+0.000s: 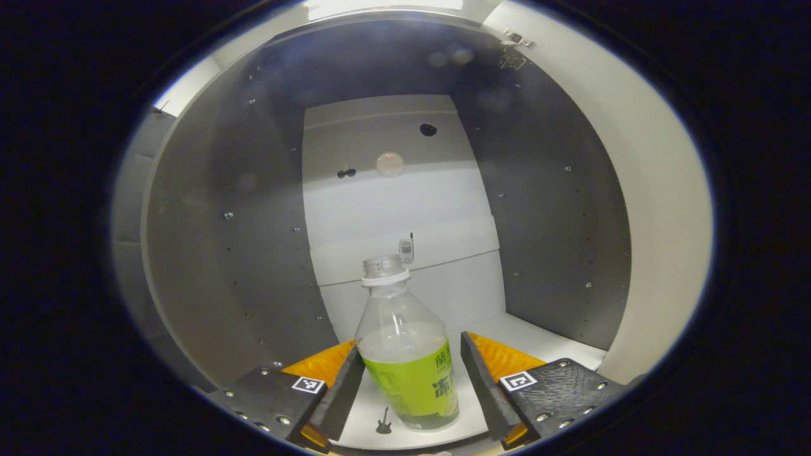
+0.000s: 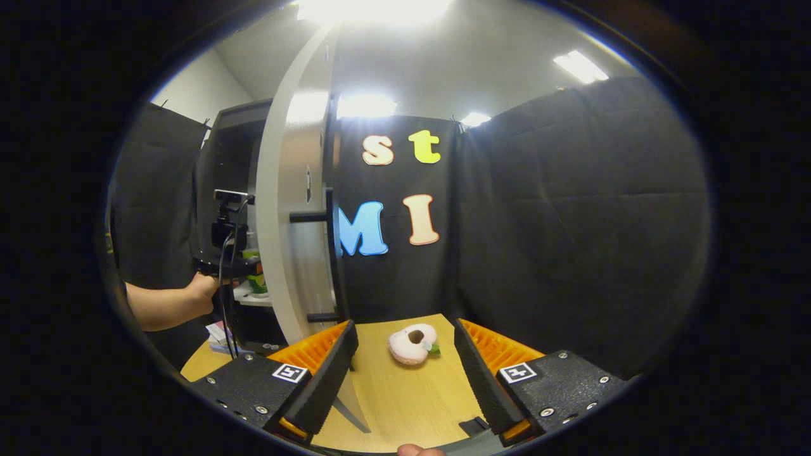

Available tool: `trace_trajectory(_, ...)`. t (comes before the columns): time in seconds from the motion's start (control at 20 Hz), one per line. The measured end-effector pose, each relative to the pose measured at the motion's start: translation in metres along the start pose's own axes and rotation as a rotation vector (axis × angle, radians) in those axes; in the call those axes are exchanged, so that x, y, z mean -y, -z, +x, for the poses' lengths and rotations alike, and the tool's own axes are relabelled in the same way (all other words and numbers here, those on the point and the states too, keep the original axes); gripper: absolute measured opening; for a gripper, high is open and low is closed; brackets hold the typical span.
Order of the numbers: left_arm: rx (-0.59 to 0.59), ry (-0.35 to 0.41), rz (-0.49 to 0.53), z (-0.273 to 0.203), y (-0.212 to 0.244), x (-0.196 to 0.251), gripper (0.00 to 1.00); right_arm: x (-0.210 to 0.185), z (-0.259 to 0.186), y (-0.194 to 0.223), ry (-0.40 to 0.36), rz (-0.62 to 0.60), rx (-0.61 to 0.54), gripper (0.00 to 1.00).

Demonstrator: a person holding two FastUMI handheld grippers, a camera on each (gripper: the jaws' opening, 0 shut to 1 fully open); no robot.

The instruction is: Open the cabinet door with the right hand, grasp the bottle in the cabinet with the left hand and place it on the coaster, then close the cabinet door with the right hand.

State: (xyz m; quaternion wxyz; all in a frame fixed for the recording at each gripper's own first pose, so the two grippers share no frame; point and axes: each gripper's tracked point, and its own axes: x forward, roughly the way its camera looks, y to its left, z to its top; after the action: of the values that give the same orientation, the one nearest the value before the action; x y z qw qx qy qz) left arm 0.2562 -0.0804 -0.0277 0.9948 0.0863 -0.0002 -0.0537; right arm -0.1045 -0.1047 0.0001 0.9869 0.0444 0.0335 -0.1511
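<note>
In the left gripper view, a clear uncapped bottle (image 1: 408, 361) with a green label stands upright on the white cabinet floor (image 1: 538, 345). My left gripper (image 1: 410, 351) is open around it. The left finger (image 1: 345, 386) is at the bottle's side and the right finger (image 1: 481, 380) is a little apart from it. The right gripper view shows the white cabinet door (image 2: 279, 253) swung open, edge-on, with a black handle (image 2: 329, 253). My right gripper (image 2: 404, 330) is open and holds nothing, just right of the door. A round pinkish coaster (image 2: 413, 344) lies on the wooden table (image 2: 405, 399). The left gripper (image 2: 225, 253) reaches into the cabinet.
Grey cabinet side walls (image 1: 234, 253) close in on both sides of the bottle, and a white back panel (image 1: 393, 209) lies behind it. A person's forearm (image 2: 165, 304) holds the left gripper. Small items (image 2: 218, 335) lie on the table under the cabinet.
</note>
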Motion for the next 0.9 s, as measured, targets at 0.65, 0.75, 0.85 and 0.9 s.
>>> trace_trajectory(0.65,-0.016,-0.033,-0.061,-0.013,0.002,-0.003,0.64,0.045,-0.005,0.003,0.119,0.049,0.019,0.94)
trace_trajectory(0.75,-0.01,-0.042,-0.069,-0.024,-0.006,-0.005,0.65,0.046,0.0,0.006,0.083,0.075,0.015,0.94)
trace_trajectory(0.85,0.002,-0.065,-0.063,-0.039,-0.014,-0.009,0.65,0.054,0.008,0.01,0.055,0.086,0.001,0.94)
trace_trajectory(0.9,0.009,-0.067,-0.06,-0.048,-0.021,-0.009,0.72,0.059,0.01,0.011,0.047,0.081,-0.002,0.94)
